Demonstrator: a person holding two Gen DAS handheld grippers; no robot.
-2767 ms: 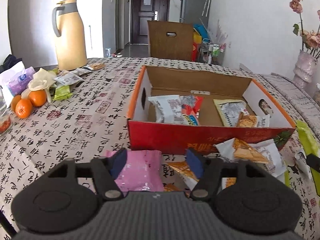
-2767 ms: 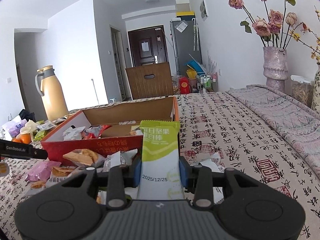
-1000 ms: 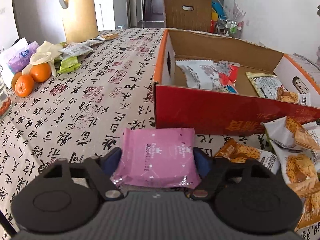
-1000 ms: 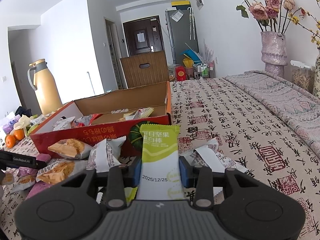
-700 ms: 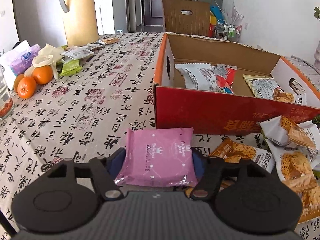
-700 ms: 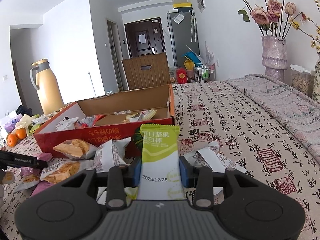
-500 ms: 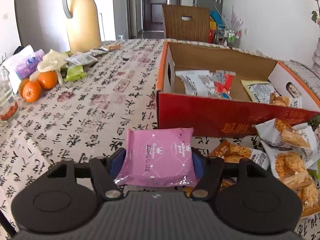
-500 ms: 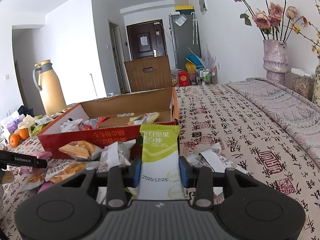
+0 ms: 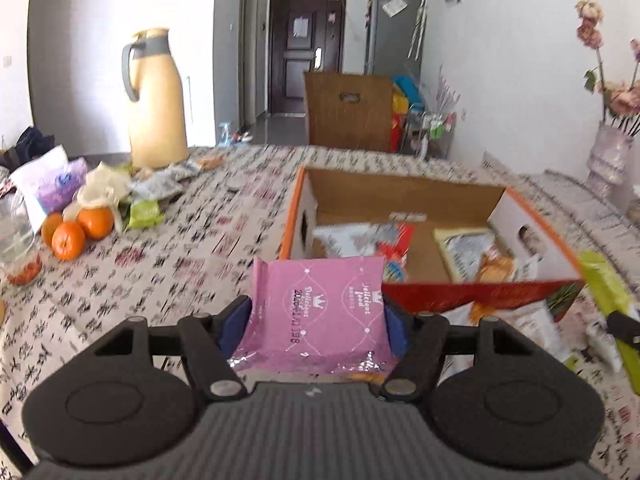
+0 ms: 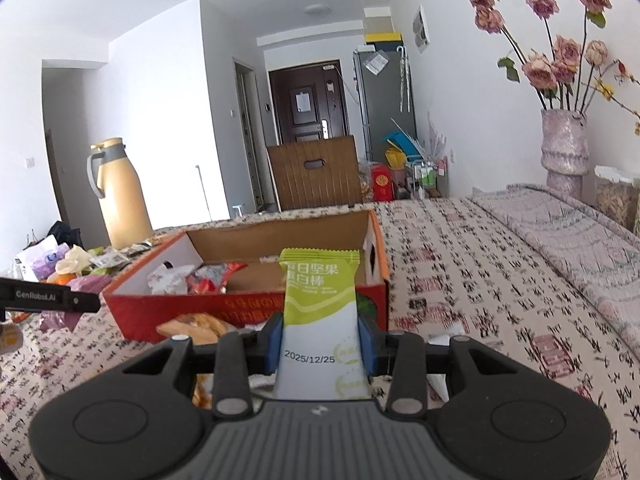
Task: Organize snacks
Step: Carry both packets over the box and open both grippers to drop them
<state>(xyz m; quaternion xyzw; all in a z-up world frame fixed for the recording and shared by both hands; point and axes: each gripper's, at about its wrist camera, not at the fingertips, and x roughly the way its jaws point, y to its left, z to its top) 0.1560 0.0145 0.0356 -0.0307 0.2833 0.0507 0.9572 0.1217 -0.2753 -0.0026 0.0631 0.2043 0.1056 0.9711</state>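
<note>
**Two packets gripped near the snack box**

Left hand-held gripper [image 9: 316, 322]: about half open, blue pads pressed on both sides of a flat pink packet [image 9: 320, 312], lifted clear of the desk [image 9: 168, 264] just short of the near left corner of the red cardboard box [image 9: 472, 296]. Right hand-held gripper [image 10: 320, 346]: narrowly set, clamped on an upright green-and-white nut bar [image 10: 320, 316], near the box's right end. Several packets inside the box; more loose on the desk along its near wall. Oranges [image 9: 76, 228] and a yellow thermos [image 9: 156, 100] far left.
</note>
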